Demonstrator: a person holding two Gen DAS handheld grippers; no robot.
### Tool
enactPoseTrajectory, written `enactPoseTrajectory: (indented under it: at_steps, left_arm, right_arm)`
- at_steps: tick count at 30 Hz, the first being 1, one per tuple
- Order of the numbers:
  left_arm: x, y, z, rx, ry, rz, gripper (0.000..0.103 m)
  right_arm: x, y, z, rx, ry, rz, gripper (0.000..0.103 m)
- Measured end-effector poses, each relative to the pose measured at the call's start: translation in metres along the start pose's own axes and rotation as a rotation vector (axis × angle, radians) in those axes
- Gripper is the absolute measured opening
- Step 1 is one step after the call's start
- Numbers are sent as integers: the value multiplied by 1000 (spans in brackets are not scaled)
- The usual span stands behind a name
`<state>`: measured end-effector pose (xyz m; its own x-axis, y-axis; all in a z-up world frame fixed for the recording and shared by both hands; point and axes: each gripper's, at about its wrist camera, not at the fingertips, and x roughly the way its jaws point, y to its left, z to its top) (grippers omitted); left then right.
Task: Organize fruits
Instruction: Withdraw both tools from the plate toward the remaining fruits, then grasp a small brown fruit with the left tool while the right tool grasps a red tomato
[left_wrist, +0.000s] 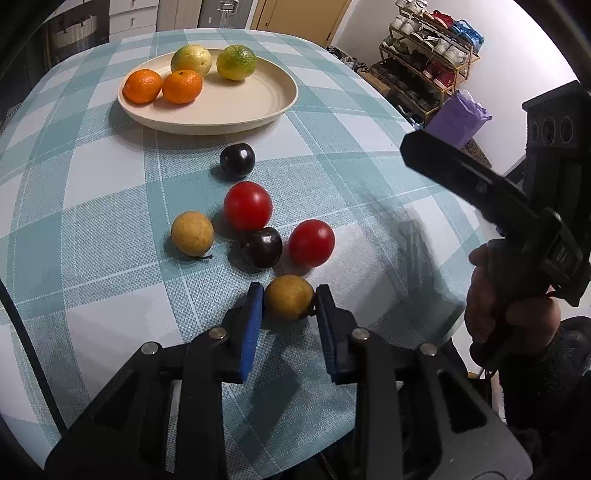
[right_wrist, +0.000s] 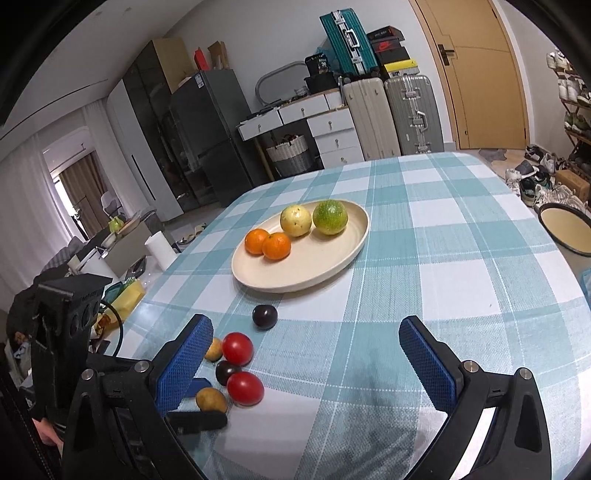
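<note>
The left claw (left_wrist: 289, 301) is closed on a small yellow-brown fruit (left_wrist: 289, 298). Its two blue pads (left_wrist: 252, 332) press on the fruit's left and right sides. The fruit sits low on the bench (left_wrist: 110, 258), at the near end of a little bunch of fruit. I cannot tell if it is lifted or resting on the cloth.

Just past it lie a dark plum (left_wrist: 261, 247) and a red fruit (left_wrist: 311, 243) to the plum's right, and the two look like they touch. A bit farther is a second red fruit (left_wrist: 248, 205), with another yellow-brown fruit (left_wrist: 192, 233) to its left. Farther still, alone, is a second dark plum (left_wrist: 237, 161).

At the far side of the bench stands a big cream plate (left_wrist: 258, 107). On it are two oranges (left_wrist: 142, 85) side by side at the left, and behind them a pale yellow fruit (left_wrist: 191, 60) and a green-yellow fruit (left_wrist: 236, 62).

The right claw (right_wrist: 306, 354) is open wide, with nothing between its blue pads (right_wrist: 428, 365). It hangs over bare checked cloth, to the right of the bunch of fruit. A hand (left_wrist: 509, 306) holds its handle at the right edge of the left view.

Past the bench on the right is a shoe rack (left_wrist: 428, 55).
</note>
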<state>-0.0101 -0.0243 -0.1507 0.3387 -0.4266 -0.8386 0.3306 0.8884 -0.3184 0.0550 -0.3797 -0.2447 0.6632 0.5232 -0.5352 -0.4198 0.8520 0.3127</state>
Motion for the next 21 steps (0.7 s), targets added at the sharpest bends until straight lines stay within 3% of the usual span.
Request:
enactPoseTrajectory:
  at_steps: [13, 21]
  left_arm:
    - [-13, 4, 3, -11, -29, -32, 25]
    - [-28, 10, 2, -19, -62, -15, 25]
  right_arm:
    - [3, 4, -11, -32, 65, 10, 103]
    - [4, 1, -14, -11, 81, 16, 103]
